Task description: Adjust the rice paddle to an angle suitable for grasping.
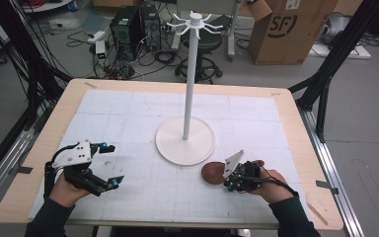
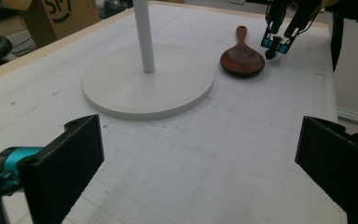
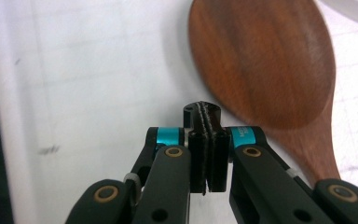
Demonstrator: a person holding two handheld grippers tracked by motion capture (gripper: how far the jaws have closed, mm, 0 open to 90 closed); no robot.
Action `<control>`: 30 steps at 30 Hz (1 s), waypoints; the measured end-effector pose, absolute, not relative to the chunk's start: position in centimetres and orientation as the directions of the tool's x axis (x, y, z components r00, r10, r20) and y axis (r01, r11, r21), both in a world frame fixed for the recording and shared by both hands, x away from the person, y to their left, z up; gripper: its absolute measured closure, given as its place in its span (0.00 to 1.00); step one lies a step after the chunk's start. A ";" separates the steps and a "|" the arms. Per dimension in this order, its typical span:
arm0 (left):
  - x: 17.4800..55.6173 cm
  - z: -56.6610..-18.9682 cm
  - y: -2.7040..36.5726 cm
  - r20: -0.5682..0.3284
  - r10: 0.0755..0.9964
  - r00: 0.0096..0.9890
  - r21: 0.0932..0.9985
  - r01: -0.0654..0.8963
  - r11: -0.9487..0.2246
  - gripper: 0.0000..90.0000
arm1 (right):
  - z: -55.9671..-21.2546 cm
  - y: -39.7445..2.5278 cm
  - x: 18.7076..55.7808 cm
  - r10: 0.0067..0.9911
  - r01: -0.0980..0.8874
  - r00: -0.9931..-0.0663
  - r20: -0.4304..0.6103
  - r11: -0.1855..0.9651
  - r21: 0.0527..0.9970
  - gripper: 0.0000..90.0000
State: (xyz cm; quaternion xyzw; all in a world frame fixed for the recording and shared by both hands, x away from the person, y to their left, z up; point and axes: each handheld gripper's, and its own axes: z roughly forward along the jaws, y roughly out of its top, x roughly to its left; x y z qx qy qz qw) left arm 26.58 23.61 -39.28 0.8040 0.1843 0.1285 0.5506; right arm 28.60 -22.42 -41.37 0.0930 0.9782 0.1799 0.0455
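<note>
Resting on the near part of the desk (image 1: 296, 128), on its white gridded mat (image 1: 128, 108): two hand-held claws, each gripped from below by a dark-sleeved forearm. At near left, left hand (image 1: 66, 190) closed around the body of the left claw (image 1: 109, 165), grey three-cornered plate uppermost, jaws spread wide and pointing toward the desk's middle, nothing between them; in the left gripper view, the same two black jaws far apart at the bottom corners, bare mat between. At near right, right hand (image 1: 271, 183) wrapped around the right claw (image 1: 231, 185), tilted down toward the mat, cable trailing back over the wrist. In the right gripper view, right claw jaws pressed together pad to pad, clamping nothing, tips just beside the near edge of the wooden spoon (image 3: 265, 60) bowl; whether touching it, not clear.

Lying flat just beyond and beside the right claw: the wooden spoon, dark brown, bowl toward the desk's middle, handle running under the right hand; in the left gripper view, bowl close to the rim of the round base, a narrow gap of mat between.

Standing upright at mid-desk: white stand (image 1: 189, 84), round flat base, slim pole, ring of hooked arms on top, all bare.

Beyond the desk, on the floor: cardboard box (image 1: 288, 29), black stool (image 1: 202, 54), computer towers (image 1: 133, 24), loose cables.
</note>
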 end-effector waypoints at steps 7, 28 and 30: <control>26.6 -39.3 23.6 0.003 0.435 0.900 0.932 0.155 -0.328 0.02 | -39.8 -24.2 29.0 0.178 0.144 -0.980 -0.090 0.942 0.302 0.77; 26.7 -39.6 23.6 0.000 0.436 0.900 0.929 0.162 -0.334 0.02 | -38.3 -23.3 33.2 -0.037 -0.050 -0.985 -0.167 0.996 0.072 0.61; 26.7 -39.6 23.6 0.000 0.435 0.900 0.929 0.162 -0.333 0.02 | -38.9 -23.0 33.5 -0.066 -0.074 -0.984 -0.167 0.996 0.045 0.62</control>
